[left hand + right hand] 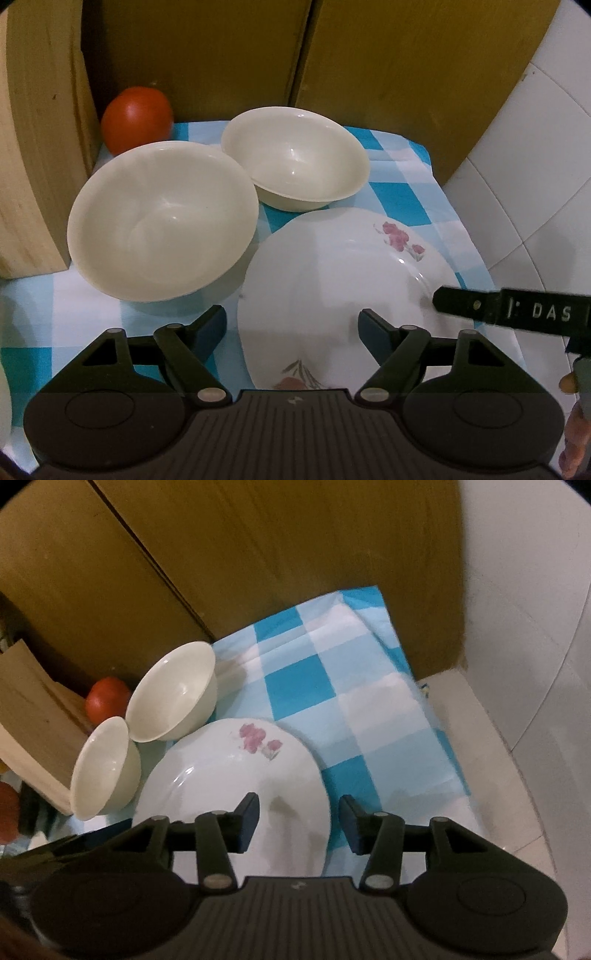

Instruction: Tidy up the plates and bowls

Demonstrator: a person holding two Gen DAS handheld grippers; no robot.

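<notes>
We see a red tomato (pixel 137 119) beside a pale wooden board (pixel 35 155), a blue checked cloth (pixel 332 686), brown cabinet doors (pixel 399 66) and white tiles (pixel 532 155).

A home kitchen corner is showing here; a blue-and-white checked cloth (pixel 310 686) is covering the surface at the centre of the frame; two cream bowls (pixel 162 221) and a flower-printed plate (pixel 332 280) are sitting on it; a tomato (pixel 136 118) is lying at the upper left beside a pale wooden board (pixel 33 166); brown wooden cabinet doors (pixel 388 66) are filling the top; white wall tiles (pixel 535 147) are running down the right edge.
</notes>
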